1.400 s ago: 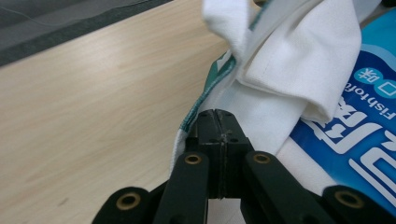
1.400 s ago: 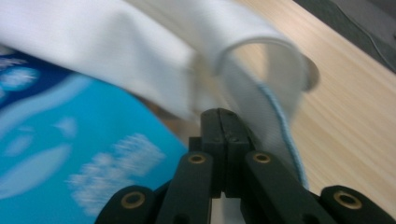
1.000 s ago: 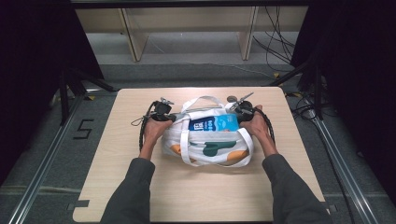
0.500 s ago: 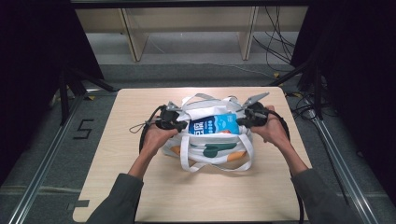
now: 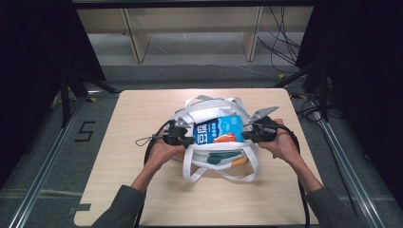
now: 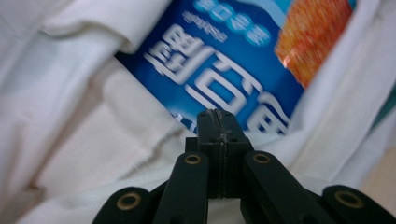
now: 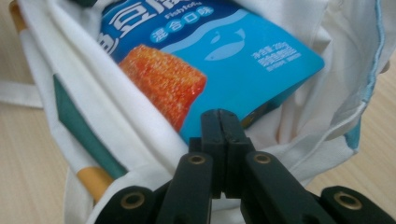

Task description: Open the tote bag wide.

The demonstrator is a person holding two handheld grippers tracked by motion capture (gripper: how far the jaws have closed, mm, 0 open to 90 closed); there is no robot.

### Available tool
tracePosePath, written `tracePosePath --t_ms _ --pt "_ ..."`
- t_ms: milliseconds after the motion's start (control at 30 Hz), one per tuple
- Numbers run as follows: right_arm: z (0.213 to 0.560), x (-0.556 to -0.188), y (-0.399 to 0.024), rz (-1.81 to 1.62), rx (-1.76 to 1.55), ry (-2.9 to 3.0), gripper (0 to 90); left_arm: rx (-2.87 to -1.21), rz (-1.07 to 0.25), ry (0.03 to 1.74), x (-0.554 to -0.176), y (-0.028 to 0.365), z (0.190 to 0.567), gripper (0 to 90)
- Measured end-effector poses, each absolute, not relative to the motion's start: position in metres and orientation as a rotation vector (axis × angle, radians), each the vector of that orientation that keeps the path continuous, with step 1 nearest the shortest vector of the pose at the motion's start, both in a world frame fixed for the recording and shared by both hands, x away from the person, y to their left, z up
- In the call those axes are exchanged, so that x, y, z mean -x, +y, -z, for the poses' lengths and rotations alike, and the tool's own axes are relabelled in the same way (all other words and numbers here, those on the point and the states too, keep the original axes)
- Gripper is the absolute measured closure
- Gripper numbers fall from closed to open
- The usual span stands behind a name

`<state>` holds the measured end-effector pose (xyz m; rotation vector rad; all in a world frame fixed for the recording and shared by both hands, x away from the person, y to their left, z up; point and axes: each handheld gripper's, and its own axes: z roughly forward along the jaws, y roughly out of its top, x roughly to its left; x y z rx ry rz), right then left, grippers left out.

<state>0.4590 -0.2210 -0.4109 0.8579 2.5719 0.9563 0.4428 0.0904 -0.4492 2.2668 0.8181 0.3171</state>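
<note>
Black jaws of the left gripper (image 6: 216,135) stand pressed together with no gap between them, their tips at the white cloth rim of the tote bag (image 6: 116,140); whether a fold of that cloth is caught between them cannot be told from its own view; in the high view this gripper (image 5: 186,138) sits at the bag's left edge, held by the left hand (image 5: 161,151); the right gripper (image 7: 223,140) has its jaws likewise closed tight, tips at the bag's white rim just below the corner of the blue packet (image 7: 233,60), and again a pinch on the cloth cannot be confirmed; from above it (image 5: 249,134) meets the bag's right edge, with the right hand (image 5: 280,142) behind it and a grey plate on top.

Between the two grippers lies the tote bag (image 5: 218,156), mouth spread wide, white straps looping above and below it; the blue packet (image 5: 219,129) sits inside, printed with white characters and an orange block; green and orange patches mark the bag's near side; the bag rests near the middle of the pale wooden table (image 5: 133,114); cables trail on the floor to the right.
</note>
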Motion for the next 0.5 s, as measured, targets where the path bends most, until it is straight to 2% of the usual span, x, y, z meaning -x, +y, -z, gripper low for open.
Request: tracePosePath --t_ms 133,333,500 --pt "0.416 -0.463 -0.221 -0.942 -0.874 2.575 90.0 -2.375 -0.312 0.752 -0.428 0.091 0.458 89.5" --pt "0.41 -0.459 -0.223 -0.948 -0.883 2.564 90.0 -2.245 -0.31 0.789 -0.422 0.088 0.449 88.8" --pt "0.408 -0.463 -0.219 -0.954 -0.877 2.565 90.0 -2.191 -0.318 0.815 -0.448 0.08 0.429 86.5"
